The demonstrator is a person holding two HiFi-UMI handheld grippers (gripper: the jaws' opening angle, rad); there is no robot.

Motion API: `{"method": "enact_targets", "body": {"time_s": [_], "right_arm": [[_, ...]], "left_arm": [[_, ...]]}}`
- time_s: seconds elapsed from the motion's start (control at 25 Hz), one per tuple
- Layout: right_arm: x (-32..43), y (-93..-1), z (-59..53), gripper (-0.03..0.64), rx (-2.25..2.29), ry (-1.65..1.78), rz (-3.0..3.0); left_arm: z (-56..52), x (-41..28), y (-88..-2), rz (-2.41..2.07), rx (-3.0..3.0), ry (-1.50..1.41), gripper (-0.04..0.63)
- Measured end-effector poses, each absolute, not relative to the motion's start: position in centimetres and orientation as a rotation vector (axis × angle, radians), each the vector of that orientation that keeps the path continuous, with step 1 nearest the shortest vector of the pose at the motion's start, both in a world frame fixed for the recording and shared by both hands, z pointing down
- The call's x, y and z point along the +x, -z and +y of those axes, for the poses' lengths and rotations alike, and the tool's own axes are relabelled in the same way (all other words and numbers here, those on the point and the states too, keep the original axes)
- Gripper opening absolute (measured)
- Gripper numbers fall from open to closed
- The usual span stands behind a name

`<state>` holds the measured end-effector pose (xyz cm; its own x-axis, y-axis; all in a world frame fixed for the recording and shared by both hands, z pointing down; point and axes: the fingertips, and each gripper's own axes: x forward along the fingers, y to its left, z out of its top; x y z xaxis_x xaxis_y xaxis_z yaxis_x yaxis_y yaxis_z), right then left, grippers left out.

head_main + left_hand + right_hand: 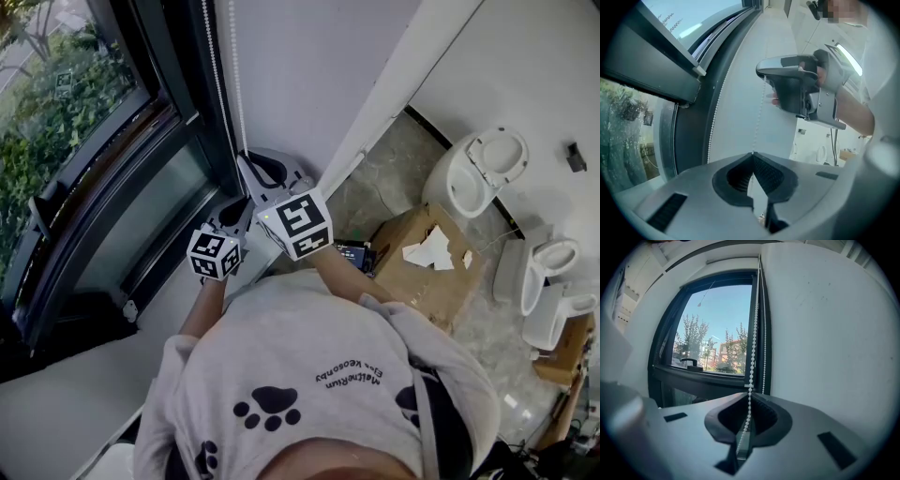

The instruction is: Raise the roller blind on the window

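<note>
Left tongs [752, 153], right tongs [749, 393] — clenched on bead chain [753, 343], buildings [732, 352] only in right gripper view

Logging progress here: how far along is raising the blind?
Done: the window glass shows uncovered in the right gripper view. In hand: the right gripper and left gripper are both shut on the bead chain. Left: maybe a few final pulls, then release.
</note>
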<state>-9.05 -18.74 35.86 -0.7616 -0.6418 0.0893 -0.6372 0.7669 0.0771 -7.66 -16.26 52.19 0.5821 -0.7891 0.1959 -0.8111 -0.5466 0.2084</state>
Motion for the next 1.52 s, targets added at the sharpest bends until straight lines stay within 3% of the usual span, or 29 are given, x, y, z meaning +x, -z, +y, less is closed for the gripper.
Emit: {"method": "enact_targets", "body": {"time_s": [0.44, 0.52, 0.64, 0.84, 1.04, 1.16, 1.52], "right_arm": [[-8.8, -35.8, -18.9, 0.02, 1.056, 0.071, -2.86], [-8.7, -35.6, -19.0, 0.02, 1.065, 0.075, -2.865], [-8.6, -35.5, -19.1, 0.02, 1.082, 0.093, -2.862], [-8.2, -35.0, -19.3, 0.021, 1.145, 0.163, -2.843], [-7.6, -34.8, -18.9, 0.025, 1.213, 0.229, -2.804], [-7.2, -34.7, -18.6, 0.091, 1.243, 0.22, -2.801], [-4.7, -35.8, -17.8, 0.091, 1.384, 0.193, -2.74]], "left_arm": [[-16.0, -7.6, -51.2, -1.31, 2.56, -0.1, 0.016], [-15.9, -7.5, -49.9, -1.304, 2.575, -0.052, 0.097], [-15.9, -7.8, -47.5, -1.339, 2.596, 0.013, 0.103], [-15.7, -8.4, -43.5, -1.411, 2.62, 0.101, 0.009], [-15.6, -9.0, -41.3, -1.462, 2.612, 0.155, 0.008], [-15.6, -9.5, -40.4, -1.493, 2.598, 0.185, 0.008], [-15.2, -10.6, -38.4, -1.671, 2.561, 0.202, 0.009]]}}
